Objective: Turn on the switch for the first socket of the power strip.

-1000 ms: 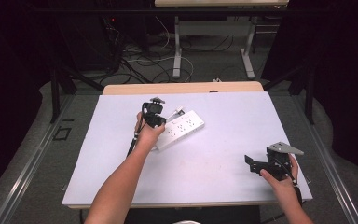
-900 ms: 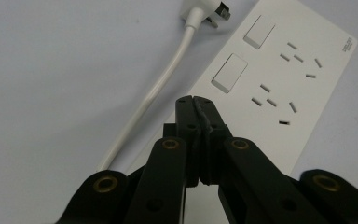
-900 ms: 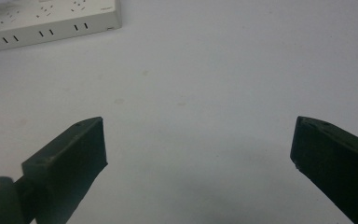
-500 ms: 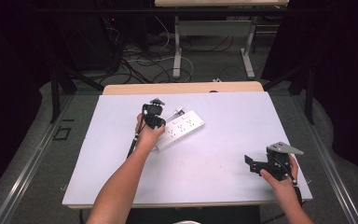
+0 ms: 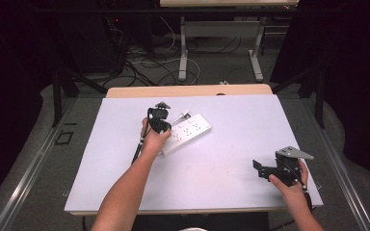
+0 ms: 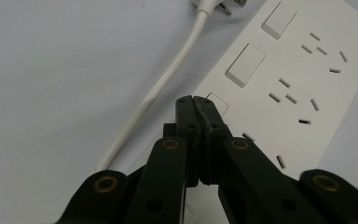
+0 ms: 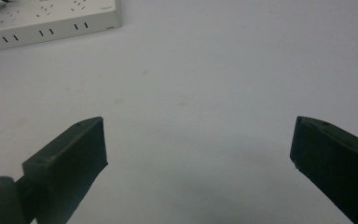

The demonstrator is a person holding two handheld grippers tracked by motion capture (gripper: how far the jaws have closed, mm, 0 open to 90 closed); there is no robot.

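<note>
A white power strip (image 5: 188, 132) lies slanted on the table's middle left, with sockets and rocker switches (image 6: 245, 71) on its top face. Its white cable (image 6: 161, 91) runs along the strip's side to a plug (image 6: 216, 4). My left gripper (image 5: 163, 126) is shut, with nothing between its jaws. In the left gripper view the gripper (image 6: 196, 103) has its tips right over the strip's near end, beside a small switch. My right gripper (image 5: 270, 168) rests low near the table's front right, wide open (image 7: 198, 140) and empty, and far from the strip (image 7: 46, 18).
The white tabletop (image 5: 250, 125) spreads out around both hands. A wooden table edge (image 5: 188, 90) borders the far side. Beyond it are cables on the floor (image 5: 144, 60) and metal desk legs (image 5: 183, 53). Dark frame posts (image 5: 318, 91) stand at the sides.
</note>
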